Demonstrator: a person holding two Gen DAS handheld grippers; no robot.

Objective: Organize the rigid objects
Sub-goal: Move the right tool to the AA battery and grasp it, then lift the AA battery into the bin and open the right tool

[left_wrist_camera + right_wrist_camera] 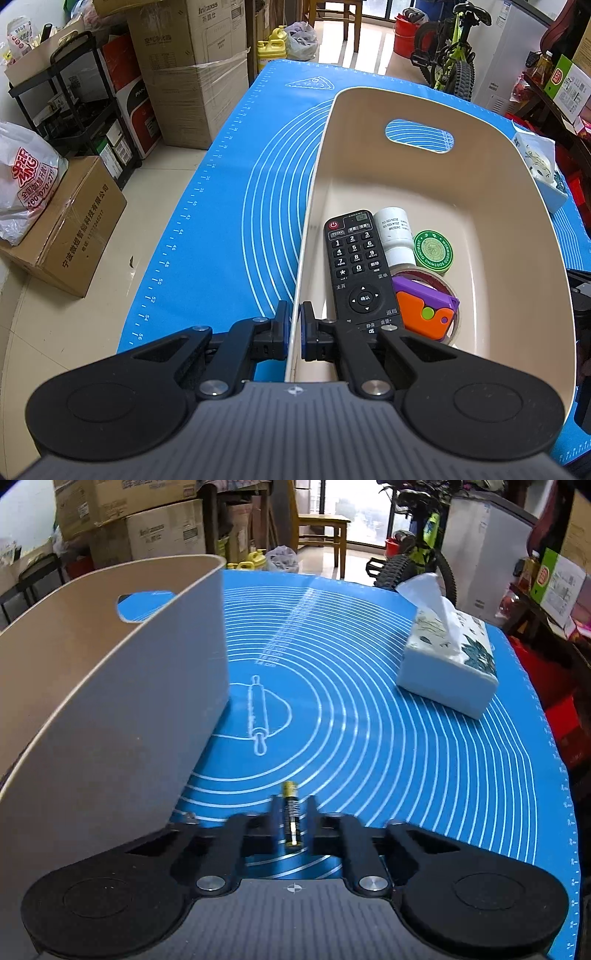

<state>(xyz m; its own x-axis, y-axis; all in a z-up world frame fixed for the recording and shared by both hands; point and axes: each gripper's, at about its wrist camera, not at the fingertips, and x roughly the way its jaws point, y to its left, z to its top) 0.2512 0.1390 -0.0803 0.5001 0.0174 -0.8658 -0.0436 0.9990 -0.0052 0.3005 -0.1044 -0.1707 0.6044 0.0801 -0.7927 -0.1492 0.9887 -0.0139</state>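
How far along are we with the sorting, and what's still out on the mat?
Done: the remote, white bottle, green tin, tape roll and orange-purple toy lie in the beige bin.
In hand: the left gripper clamps the bin's wall; the right gripper brackets the battery on the blue mat, grip unclear.
Left: battery into the bin. The tissue box remains out.

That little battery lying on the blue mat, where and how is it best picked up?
Across its round body, near the middle, coming down from above. The battery lies flat on the mat, lengthwise between the right tongs, so its long sides face the pads. It looks as if they already pinch it that way.
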